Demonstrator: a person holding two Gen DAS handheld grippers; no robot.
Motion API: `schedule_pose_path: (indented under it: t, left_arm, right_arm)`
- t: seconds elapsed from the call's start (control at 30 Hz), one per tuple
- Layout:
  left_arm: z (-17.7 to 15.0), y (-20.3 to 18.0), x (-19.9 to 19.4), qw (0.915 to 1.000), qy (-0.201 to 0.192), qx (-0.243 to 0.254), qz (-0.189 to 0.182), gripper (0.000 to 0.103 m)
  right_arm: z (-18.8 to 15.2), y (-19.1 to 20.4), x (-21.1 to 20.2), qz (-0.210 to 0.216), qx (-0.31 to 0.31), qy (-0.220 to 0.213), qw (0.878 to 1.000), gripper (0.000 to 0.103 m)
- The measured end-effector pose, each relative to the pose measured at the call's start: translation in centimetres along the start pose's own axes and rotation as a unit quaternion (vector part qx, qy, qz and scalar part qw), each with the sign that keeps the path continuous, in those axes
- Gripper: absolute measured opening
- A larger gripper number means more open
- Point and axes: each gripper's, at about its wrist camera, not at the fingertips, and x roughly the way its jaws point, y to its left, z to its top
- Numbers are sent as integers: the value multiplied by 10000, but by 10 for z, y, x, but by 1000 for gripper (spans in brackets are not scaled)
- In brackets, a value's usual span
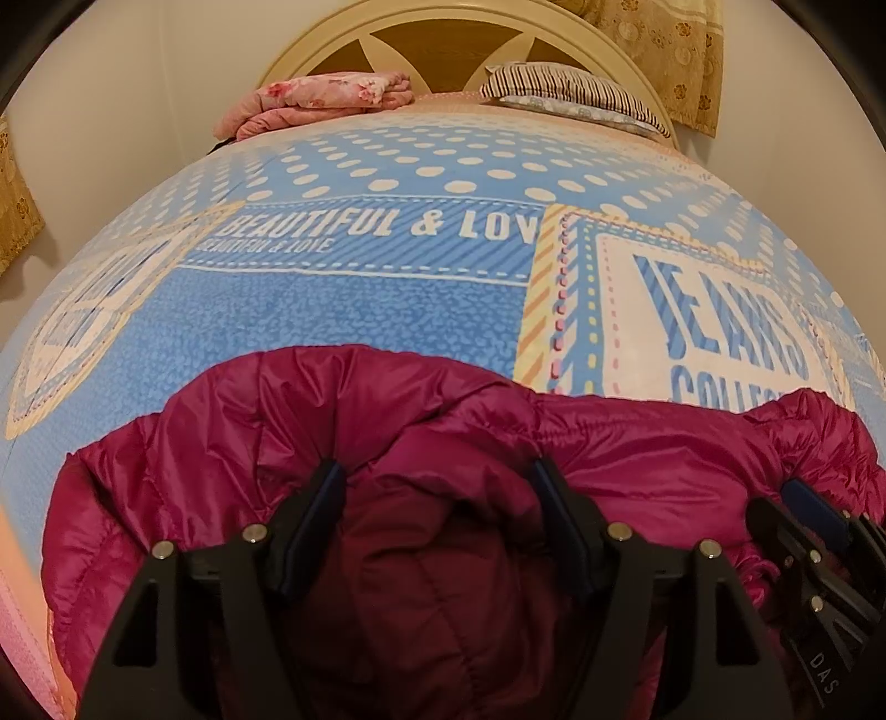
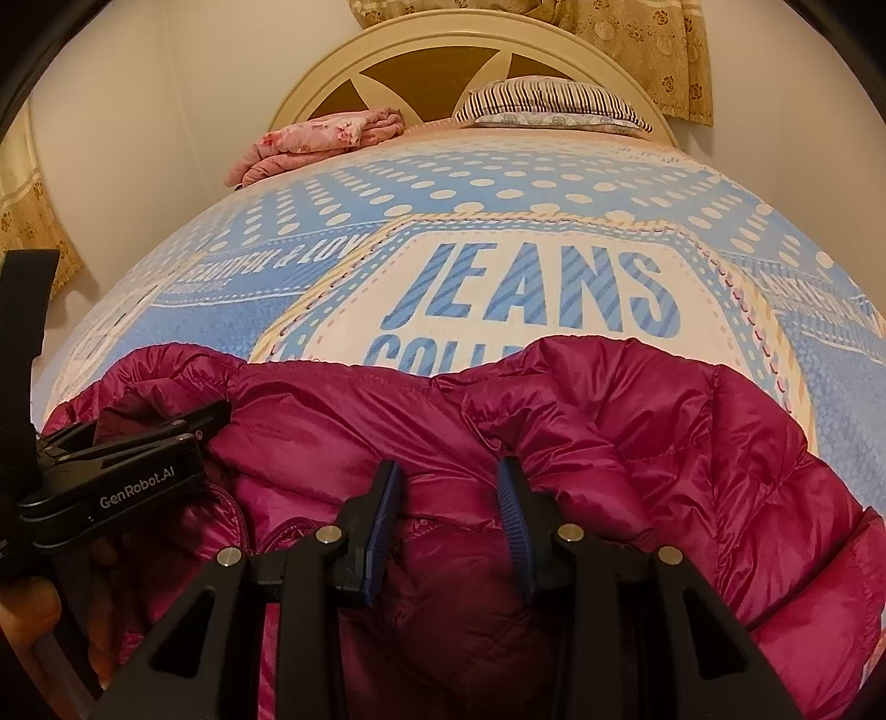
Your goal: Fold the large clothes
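A magenta quilted puffer jacket [image 1: 266,443] lies bunched on the near part of the bed; it also fills the lower half of the right wrist view [image 2: 692,443]. My left gripper [image 1: 440,471] is open, its fingers spread wide with jacket fabric bulging between them. My right gripper [image 2: 451,471] is open too, its blue-padded fingers apart over a fold of the jacket. The right gripper shows at the right edge of the left wrist view [image 1: 797,498], and the left gripper shows at the left of the right wrist view [image 2: 210,415].
The bed has a blue dotted cover [image 1: 387,166] printed with "JEANS" [image 2: 531,288]. A folded pink floral blanket [image 1: 321,99] and a striped pillow [image 1: 565,88] lie by the cream headboard [image 1: 443,22]. Beige curtains [image 2: 637,33] hang behind.
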Motion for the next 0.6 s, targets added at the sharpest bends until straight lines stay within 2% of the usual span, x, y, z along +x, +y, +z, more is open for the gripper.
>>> schedule_pose_path:
  t: [0.6]
  left_arm:
    - [0,0,0,10000,0,14,19,73]
  right_arm:
    - [0,4,3,-129,-94,54,9999,38]
